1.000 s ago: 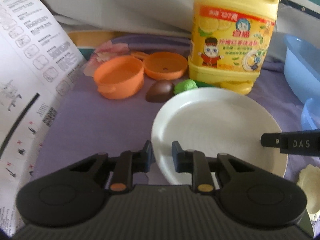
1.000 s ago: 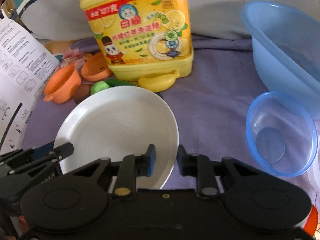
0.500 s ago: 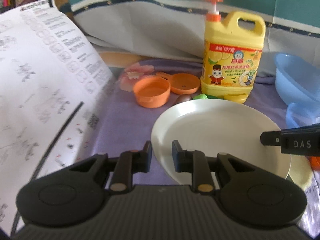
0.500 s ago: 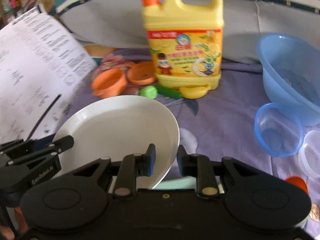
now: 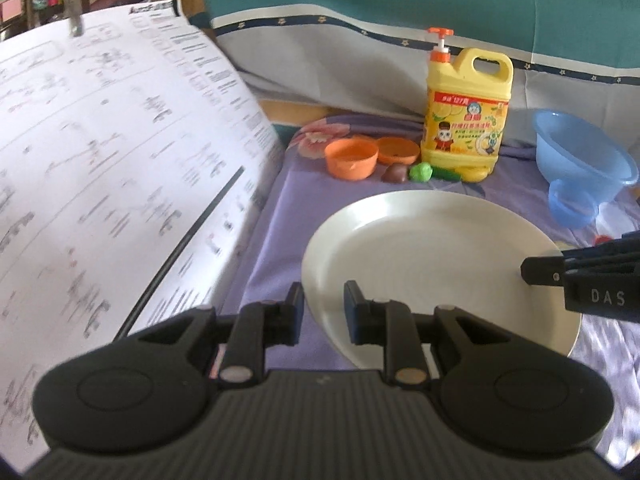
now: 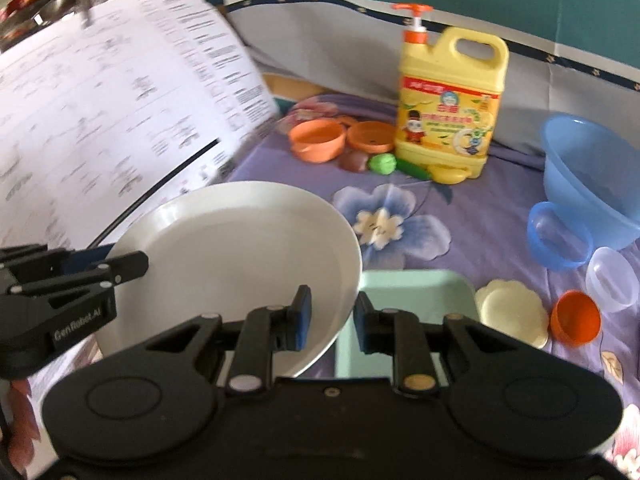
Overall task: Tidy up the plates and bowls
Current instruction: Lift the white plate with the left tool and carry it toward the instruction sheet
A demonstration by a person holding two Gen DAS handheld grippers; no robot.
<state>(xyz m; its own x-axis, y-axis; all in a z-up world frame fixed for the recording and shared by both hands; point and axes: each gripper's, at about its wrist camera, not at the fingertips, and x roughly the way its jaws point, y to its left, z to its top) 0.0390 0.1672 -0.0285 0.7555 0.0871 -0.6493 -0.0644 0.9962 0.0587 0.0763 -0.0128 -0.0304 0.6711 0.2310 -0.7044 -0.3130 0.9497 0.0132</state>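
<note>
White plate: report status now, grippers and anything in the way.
Left gripper and right gripper both clamped on white plate rims, plate lifted. Green tray below. Paper sheet close on the left.

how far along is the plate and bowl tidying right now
Nothing looks put away yet. In hand: the white plate, gripped at opposite rims by the left gripper and the right gripper, above the pale green tray. Left: the big blue bowl, small blue bowl, clear bowl and orange cup lie loose on the cloth.
</note>
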